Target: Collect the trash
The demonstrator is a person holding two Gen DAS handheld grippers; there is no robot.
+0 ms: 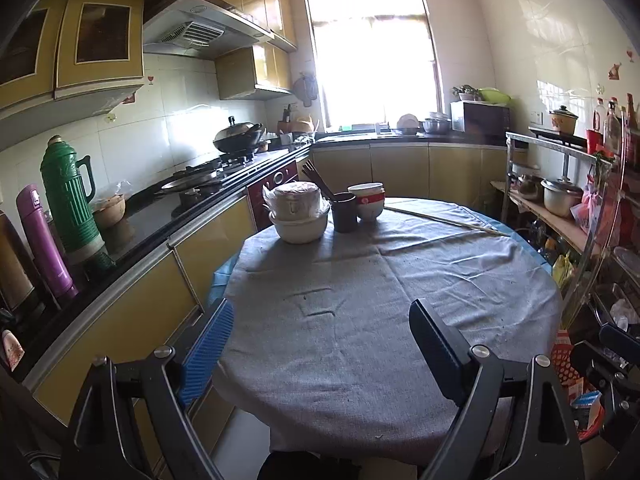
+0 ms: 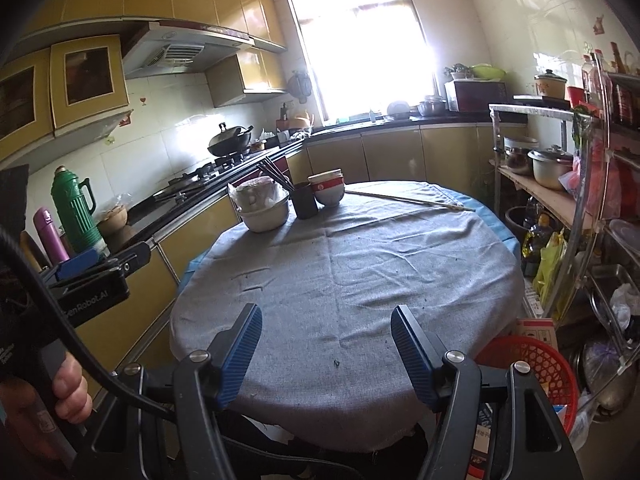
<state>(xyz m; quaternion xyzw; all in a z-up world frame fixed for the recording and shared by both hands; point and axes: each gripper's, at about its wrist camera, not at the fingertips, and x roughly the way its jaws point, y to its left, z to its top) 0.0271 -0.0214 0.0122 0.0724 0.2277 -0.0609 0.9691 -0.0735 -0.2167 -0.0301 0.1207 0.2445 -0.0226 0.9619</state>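
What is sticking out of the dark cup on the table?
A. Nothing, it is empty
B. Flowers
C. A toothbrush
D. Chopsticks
D. Thin dark chopsticks poke up at a slant out of the dark cup, which stands on the grey tablecloth between the white pot and the red-and-white bowls.

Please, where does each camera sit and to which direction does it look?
Left wrist: on the left hand-held gripper, facing the round table and window; its open fingers show.
Right wrist: on the right hand-held gripper, same direction; its open fingers, the left hand and left gripper show.
Shared: table, stacked bowls, green thermos, red basket.
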